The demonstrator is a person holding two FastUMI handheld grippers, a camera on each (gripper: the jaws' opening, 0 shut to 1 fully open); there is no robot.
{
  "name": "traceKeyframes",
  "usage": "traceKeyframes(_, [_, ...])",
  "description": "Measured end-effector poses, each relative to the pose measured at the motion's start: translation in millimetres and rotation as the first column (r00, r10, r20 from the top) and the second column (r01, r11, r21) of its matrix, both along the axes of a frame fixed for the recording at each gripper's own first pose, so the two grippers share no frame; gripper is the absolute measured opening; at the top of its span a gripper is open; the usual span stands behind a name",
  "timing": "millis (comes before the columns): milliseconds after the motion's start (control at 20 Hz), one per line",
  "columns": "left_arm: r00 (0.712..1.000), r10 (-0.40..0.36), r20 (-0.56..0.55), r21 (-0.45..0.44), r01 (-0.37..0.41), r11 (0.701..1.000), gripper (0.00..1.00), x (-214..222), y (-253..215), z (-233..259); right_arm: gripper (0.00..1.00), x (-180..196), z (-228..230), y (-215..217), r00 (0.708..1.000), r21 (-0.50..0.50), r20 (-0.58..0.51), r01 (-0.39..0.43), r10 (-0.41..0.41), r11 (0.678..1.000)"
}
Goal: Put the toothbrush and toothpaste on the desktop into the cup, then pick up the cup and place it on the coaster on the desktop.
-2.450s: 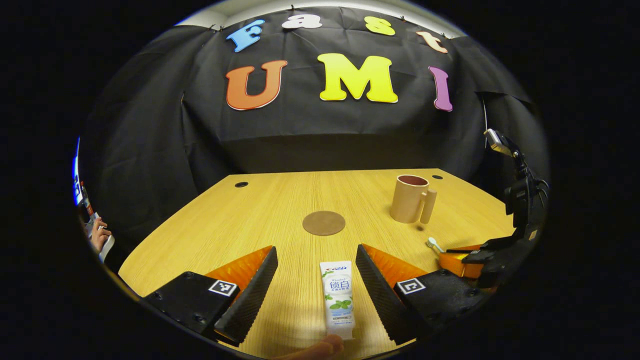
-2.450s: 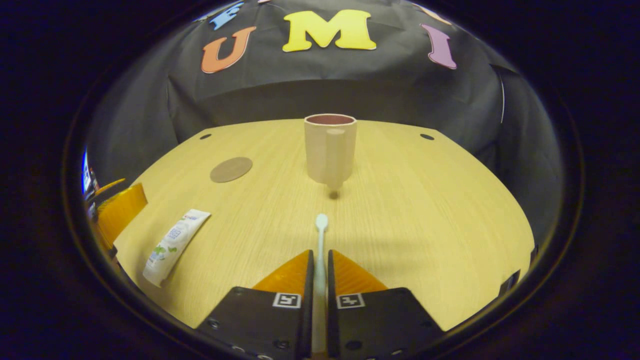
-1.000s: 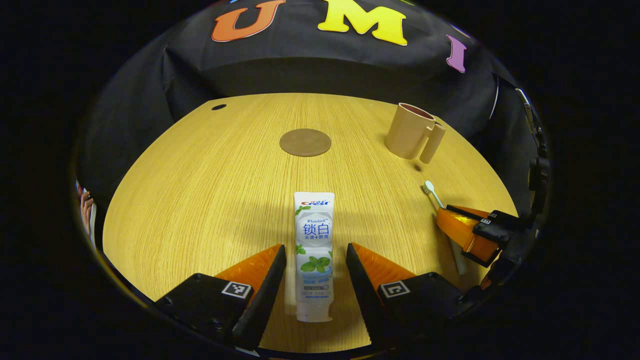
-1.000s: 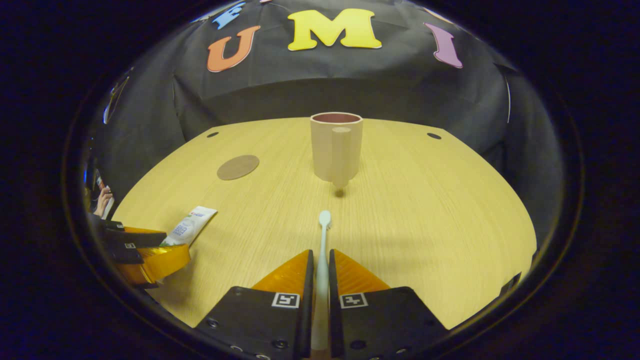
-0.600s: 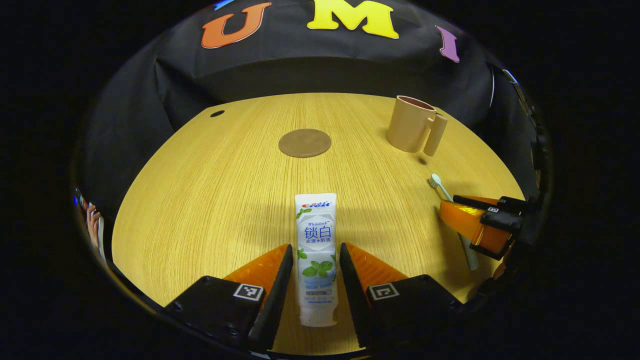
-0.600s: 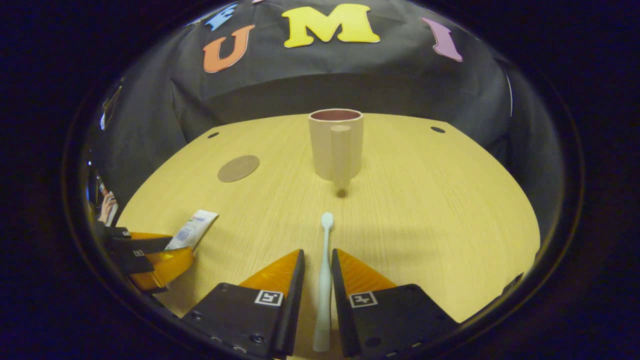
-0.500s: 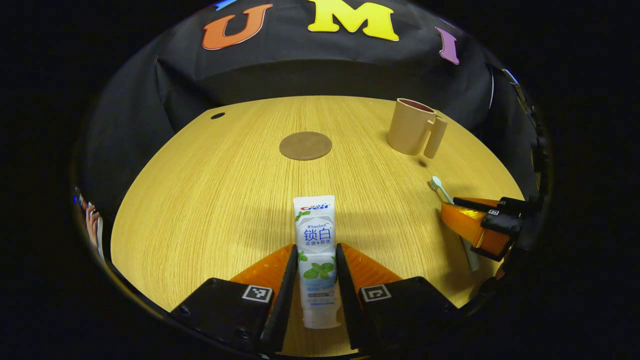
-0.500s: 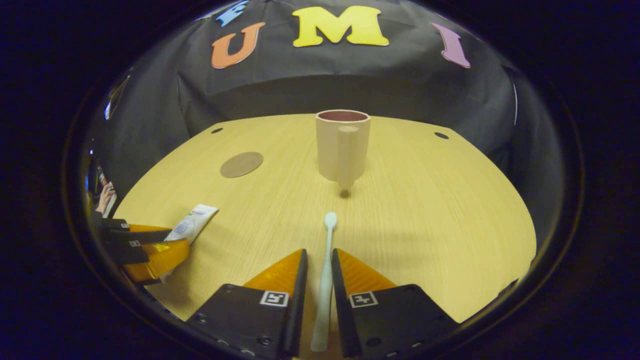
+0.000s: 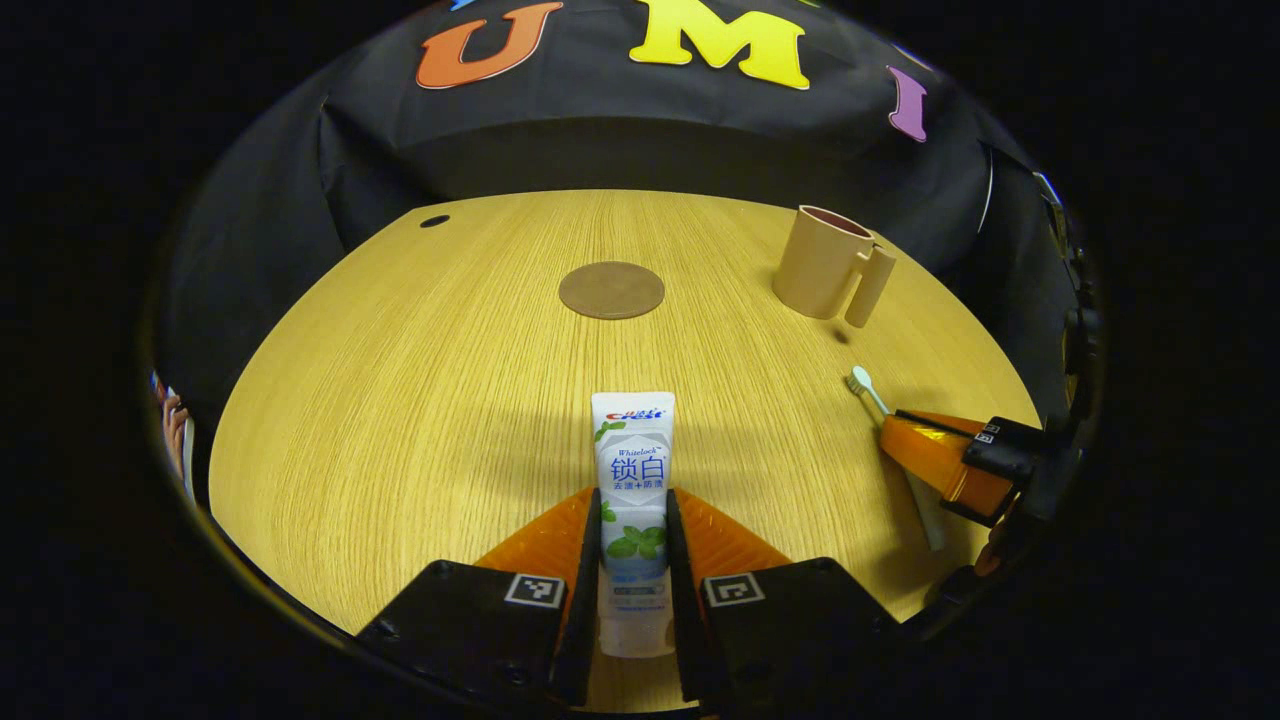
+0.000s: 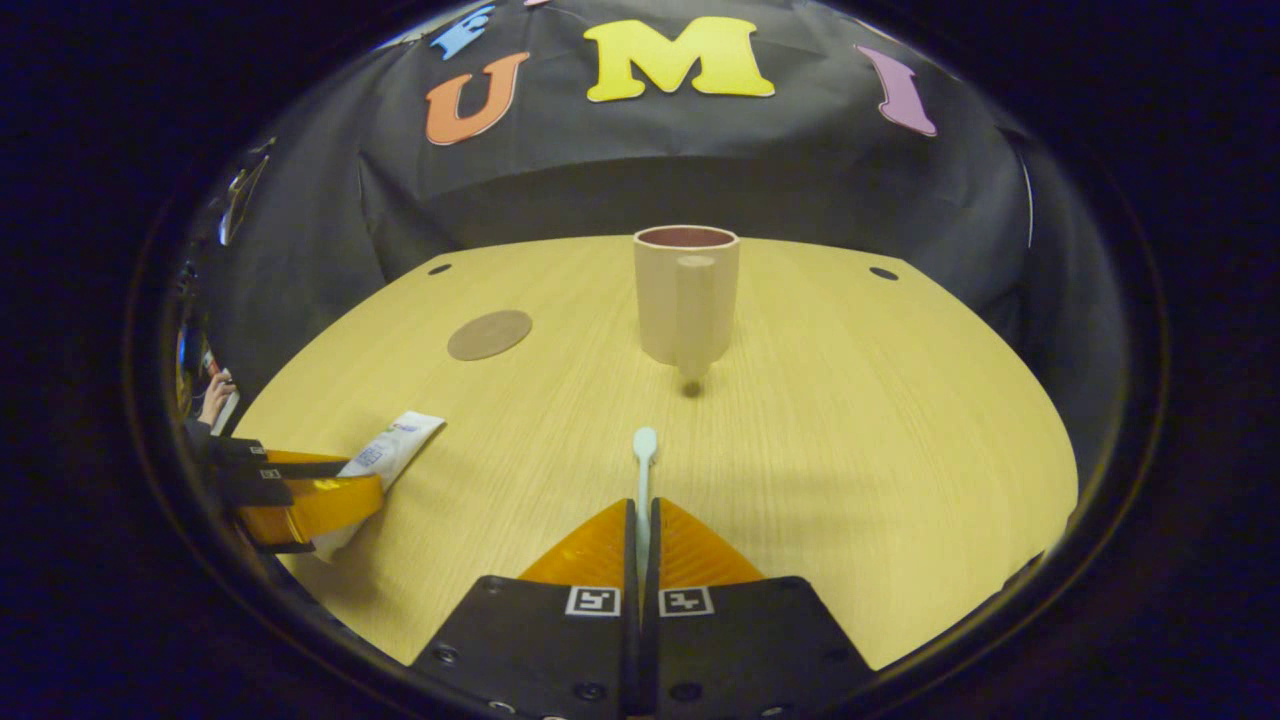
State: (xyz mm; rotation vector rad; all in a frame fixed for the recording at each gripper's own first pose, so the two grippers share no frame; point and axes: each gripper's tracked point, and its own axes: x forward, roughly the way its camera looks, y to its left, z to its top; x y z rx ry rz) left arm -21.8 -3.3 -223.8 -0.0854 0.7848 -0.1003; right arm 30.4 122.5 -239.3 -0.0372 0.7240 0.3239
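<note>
A white toothpaste tube [image 9: 633,470] lies flat on the wooden desktop [image 9: 430,380], and my left gripper [image 9: 633,500] is shut on its lower half. My right gripper [image 10: 641,508] is shut on the handle of a pale toothbrush [image 10: 643,465], whose head points toward the beige cup [image 10: 686,296]. The cup stands upright farther back, its handle facing the right gripper view. In the left gripper view the cup [image 9: 829,264] is at the far right, with the right gripper [image 9: 905,435] and toothbrush [image 9: 866,388] below it. A round brown coaster [image 9: 611,290] lies mid-desk. The left gripper [image 10: 365,478] holds the toothpaste [image 10: 390,452] at the lower left.
Small dark holes [image 10: 883,273] mark the desktop's far corners. Black cloth walls stand close behind the desk. A person's hand [image 10: 213,396] shows beyond the left edge.
Both grippers have closed: the left fingers narrowed from wide open until they press on the toothpaste, and the right fingers, briefly loosened around the toothbrush handle, have shut on it again.
</note>
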Motion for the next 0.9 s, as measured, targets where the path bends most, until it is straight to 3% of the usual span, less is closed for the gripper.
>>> traceKeyframes(400, [0.986,0.018,0.166,-0.061,-0.008,0.998,0.30,7,8,25,0.00,-5,31,-5,0.996,0.016,0.085,-0.011,0.009,1.000])
traceKeyframes(550, [0.962,-0.019,0.273,-0.012,0.023,1.000,0.30,9,8,49,0.00,-5,51,-4,0.993,0.030,0.120,-0.010,0.006,0.999])
traceKeyframes(750, [0.936,-0.063,0.347,-0.077,0.095,0.993,0.30,13,-15,79,0.00,8,91,3,0.983,0.065,0.184,-0.008,-0.004,0.998])
traceKeyframes(900, [0.906,-0.085,0.414,-0.069,0.125,0.990,0.30,19,-16,100,0.00,30,126,9,0.967,0.093,0.254,-0.005,-0.019,0.996])
